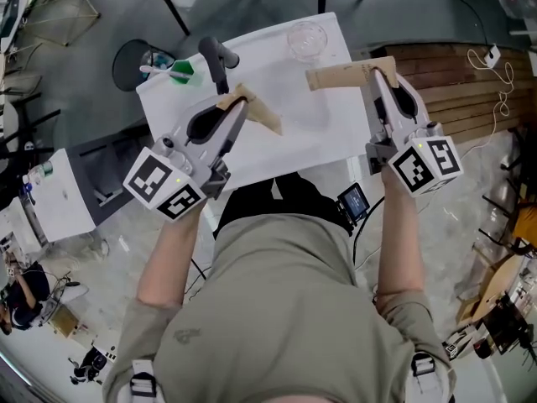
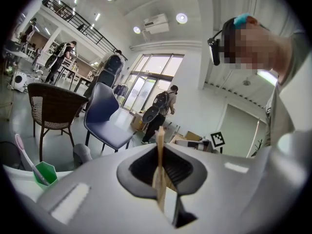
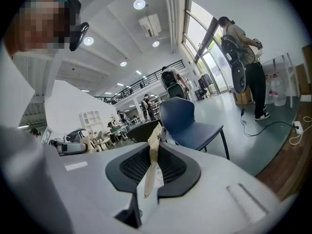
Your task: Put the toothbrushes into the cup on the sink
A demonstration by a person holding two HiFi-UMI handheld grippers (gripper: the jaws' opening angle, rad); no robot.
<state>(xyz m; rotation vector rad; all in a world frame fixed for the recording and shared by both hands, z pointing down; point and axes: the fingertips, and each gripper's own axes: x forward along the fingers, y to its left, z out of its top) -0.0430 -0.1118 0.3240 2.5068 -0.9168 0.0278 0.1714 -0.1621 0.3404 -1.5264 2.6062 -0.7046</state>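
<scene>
Head view: left gripper (image 1: 242, 102) jaws pinch a torn brown paper piece (image 1: 267, 117); right gripper (image 1: 378, 70) jaws pinch a second paper piece (image 1: 340, 76). One toothbrush (image 1: 156, 70) leans in a green cup (image 1: 183, 73) at the white worktop's (image 1: 294, 128) left corner.

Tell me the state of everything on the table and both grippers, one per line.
left gripper: shut on left paper piece
right gripper: shut on right paper piece
clear cup: upright, looks empty
green cup: upright, holds toothbrush
toothbrush: leaning in green cup
</scene>
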